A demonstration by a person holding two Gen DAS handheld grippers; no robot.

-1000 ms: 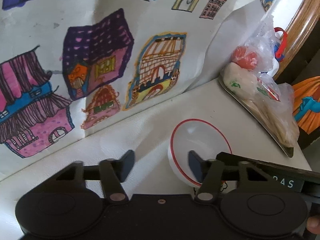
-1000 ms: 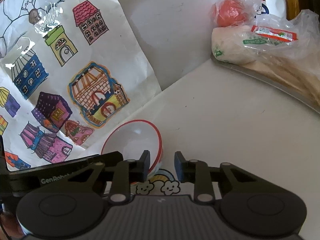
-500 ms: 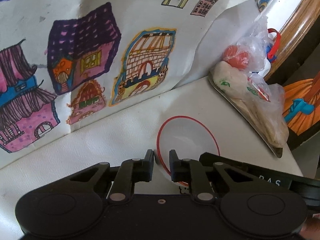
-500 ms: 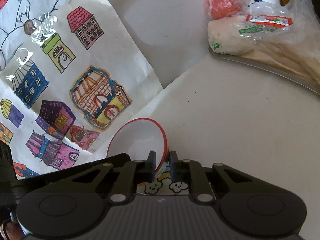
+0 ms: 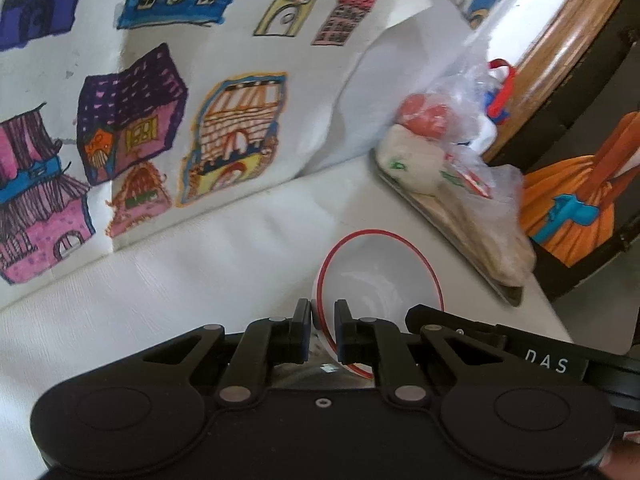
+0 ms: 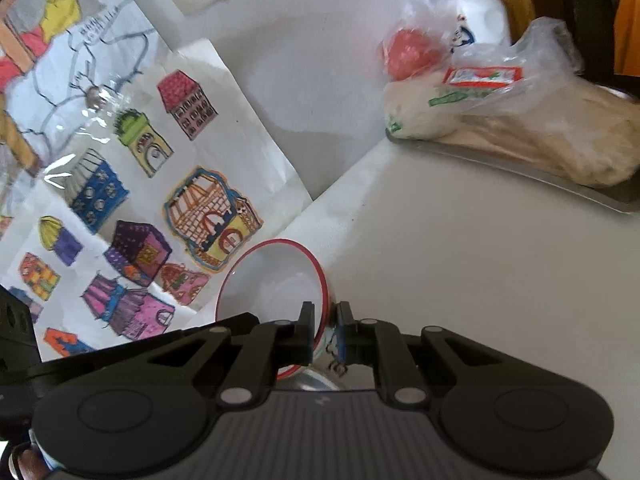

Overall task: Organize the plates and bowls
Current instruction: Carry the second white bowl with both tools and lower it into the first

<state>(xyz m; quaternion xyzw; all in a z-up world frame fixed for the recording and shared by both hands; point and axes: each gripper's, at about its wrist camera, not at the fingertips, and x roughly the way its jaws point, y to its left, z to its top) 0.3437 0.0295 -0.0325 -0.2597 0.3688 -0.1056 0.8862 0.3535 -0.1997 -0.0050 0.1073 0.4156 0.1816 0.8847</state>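
**Both hand-held grippers pinched on 1 red-rimmed bowl**

From my left wrist view, the left hand-held gripper (image 5: 322,330) has its 2 fingers drawn in tight on the near-left rim of the white bowl (image 5: 384,276), 1 finger outside the wall and 1 inside. The lower part of the bowl is cut off behind the gripper body, so I cannot tell whether its base touches the counter (image 5: 200,280). A black bar printed "DAS" (image 5: 546,360) crosses the lower right of this view in front of the bowl's right rim; I take it for part of the other tool, but only a strip of it shows.

From my right wrist view, the right hand-held gripper (image 6: 325,330) is closed just as narrowly on the bowl's right rim (image 6: 276,280). Beneath the fingers I glimpse a cartoon print and something shiny, too hidden to name. The other gripper's arm covers the bowl's near-left edge.

The bowl sits near the corner where the counter meets the wall, just in front of a taped sheet of coloured house drawings (image 6: 160,200). Well apart to the right, a metal tray (image 6: 560,184) carries clear plastic bags (image 6: 520,120) of pale food and something red; the contents are blurred. A white bottle (image 6: 484,20) behind them is mostly hidden.
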